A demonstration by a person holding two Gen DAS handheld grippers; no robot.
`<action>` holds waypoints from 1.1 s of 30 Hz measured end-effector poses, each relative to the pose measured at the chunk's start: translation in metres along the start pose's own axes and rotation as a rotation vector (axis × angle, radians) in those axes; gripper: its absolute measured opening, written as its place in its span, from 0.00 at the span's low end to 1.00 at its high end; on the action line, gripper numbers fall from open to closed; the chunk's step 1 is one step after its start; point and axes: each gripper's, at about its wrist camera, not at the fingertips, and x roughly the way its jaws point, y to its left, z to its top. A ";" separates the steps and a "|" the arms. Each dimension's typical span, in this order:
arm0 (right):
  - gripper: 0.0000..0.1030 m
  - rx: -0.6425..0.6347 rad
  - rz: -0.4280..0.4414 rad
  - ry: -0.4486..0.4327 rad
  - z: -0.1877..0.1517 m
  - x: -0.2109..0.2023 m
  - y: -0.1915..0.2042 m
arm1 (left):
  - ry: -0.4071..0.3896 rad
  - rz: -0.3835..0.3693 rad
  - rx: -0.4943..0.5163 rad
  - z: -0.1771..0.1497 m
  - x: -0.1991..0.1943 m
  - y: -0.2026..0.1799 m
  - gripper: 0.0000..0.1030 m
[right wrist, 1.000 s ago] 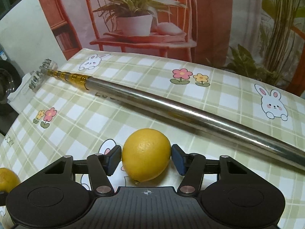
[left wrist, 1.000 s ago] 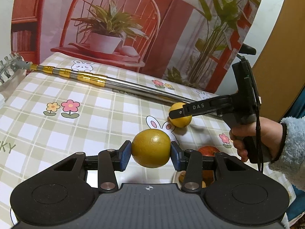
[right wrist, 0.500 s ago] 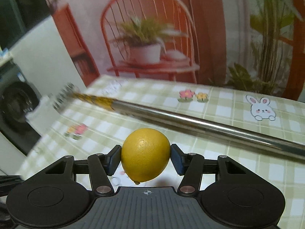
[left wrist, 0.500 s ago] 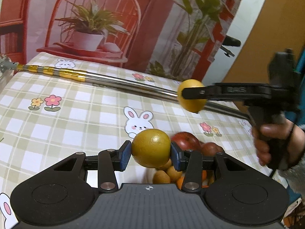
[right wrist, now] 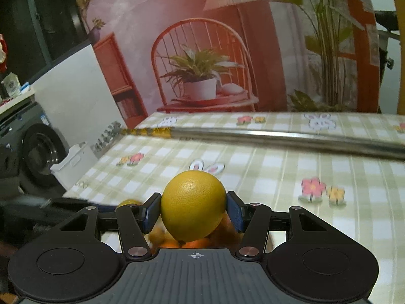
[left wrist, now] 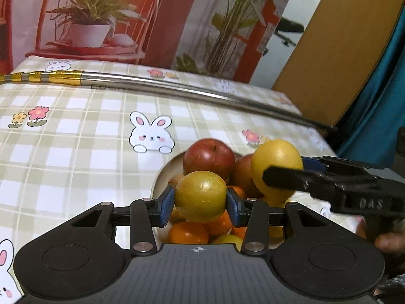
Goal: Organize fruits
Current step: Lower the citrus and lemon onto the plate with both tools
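My left gripper (left wrist: 200, 204) is shut on a yellow-green round fruit (left wrist: 201, 195) and holds it over a white bowl (left wrist: 162, 174) of fruit. The bowl holds red apples (left wrist: 208, 158) and several oranges (left wrist: 188, 231). My right gripper (right wrist: 193, 212) is shut on a yellow lemon (right wrist: 193, 201); in the left wrist view the lemon (left wrist: 277, 163) hangs over the bowl's right side. Orange fruit (right wrist: 202, 240) shows just below the lemon in the right wrist view.
A long metal pole with a gold end (left wrist: 177, 91) lies across the far side of the checked tablecloth (left wrist: 76, 152). A washing machine (right wrist: 30, 152) and a white tub (right wrist: 73, 162) stand beyond the table's left edge. A printed backdrop stands behind.
Both grippers have moved with their fruit to above the bowl. The right gripper with the lemon came down and closer beside the left one.
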 end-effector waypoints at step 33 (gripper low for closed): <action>0.51 -0.042 -0.006 0.008 -0.030 -0.005 0.002 | 0.001 0.008 -0.066 0.011 -0.008 -0.001 0.52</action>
